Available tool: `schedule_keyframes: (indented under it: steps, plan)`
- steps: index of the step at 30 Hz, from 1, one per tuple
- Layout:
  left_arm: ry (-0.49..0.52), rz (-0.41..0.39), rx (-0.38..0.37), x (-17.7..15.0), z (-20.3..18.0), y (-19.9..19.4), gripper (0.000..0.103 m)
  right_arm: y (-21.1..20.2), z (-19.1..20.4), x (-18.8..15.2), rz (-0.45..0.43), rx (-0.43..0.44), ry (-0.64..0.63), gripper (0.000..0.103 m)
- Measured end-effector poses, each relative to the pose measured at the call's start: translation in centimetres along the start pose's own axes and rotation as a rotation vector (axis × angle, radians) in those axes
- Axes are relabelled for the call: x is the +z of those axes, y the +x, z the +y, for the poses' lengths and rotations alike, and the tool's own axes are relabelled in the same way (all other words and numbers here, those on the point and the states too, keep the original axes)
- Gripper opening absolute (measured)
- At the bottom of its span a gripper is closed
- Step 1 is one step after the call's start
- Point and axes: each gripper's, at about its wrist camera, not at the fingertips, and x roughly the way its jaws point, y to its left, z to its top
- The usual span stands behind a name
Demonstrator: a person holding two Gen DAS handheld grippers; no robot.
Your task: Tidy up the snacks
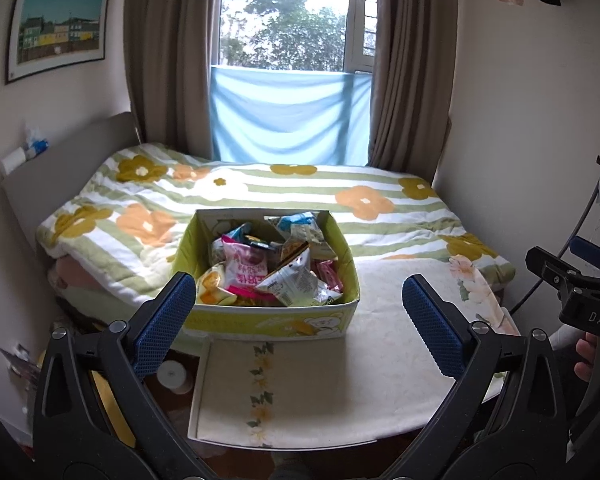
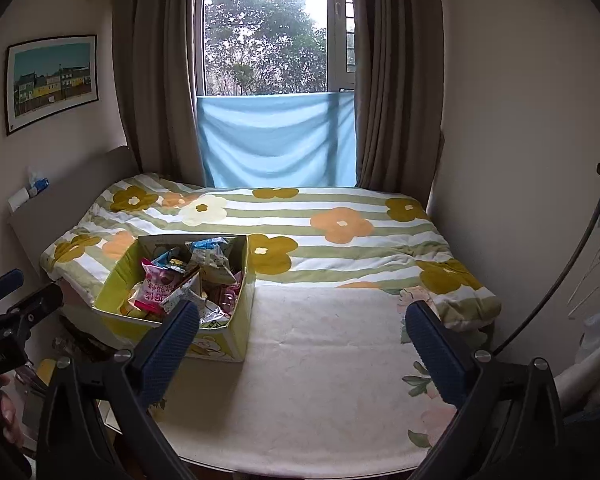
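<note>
A yellow-green cardboard box (image 1: 274,316) full of snack packets stands on a cream floral-covered table (image 1: 380,360), at its far left in the right wrist view (image 2: 220,344). A pink packet with Korean lettering (image 1: 246,268) lies on top, also seen in the right wrist view (image 2: 156,290), beside a silver-white packet (image 1: 292,280). My left gripper (image 1: 298,320) is open and empty, held in front of the box's near wall. My right gripper (image 2: 300,338) is open and empty over the bare tablecloth, to the right of the box.
A bed with a striped flower quilt (image 1: 300,196) lies behind the table, under a window with brown curtains (image 2: 392,80). Clutter sits on the floor to the left of the table (image 1: 176,372). A wall stands close on the right (image 2: 520,120).
</note>
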Motion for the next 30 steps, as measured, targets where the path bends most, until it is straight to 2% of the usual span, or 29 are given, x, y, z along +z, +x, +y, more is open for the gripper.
schedule_keyframes:
  steps: [8,30]
  plan:
    - [0.012,-0.031,0.006,0.1,-0.7,-1.2,0.103,-0.7,-0.1,-0.4,-0.021,0.01,0.008,0.103]
    - [0.024,-0.041,0.015,0.5,-0.4,-0.9,0.103,-0.5,0.3,-0.5,-0.018,0.007,0.02,0.103]
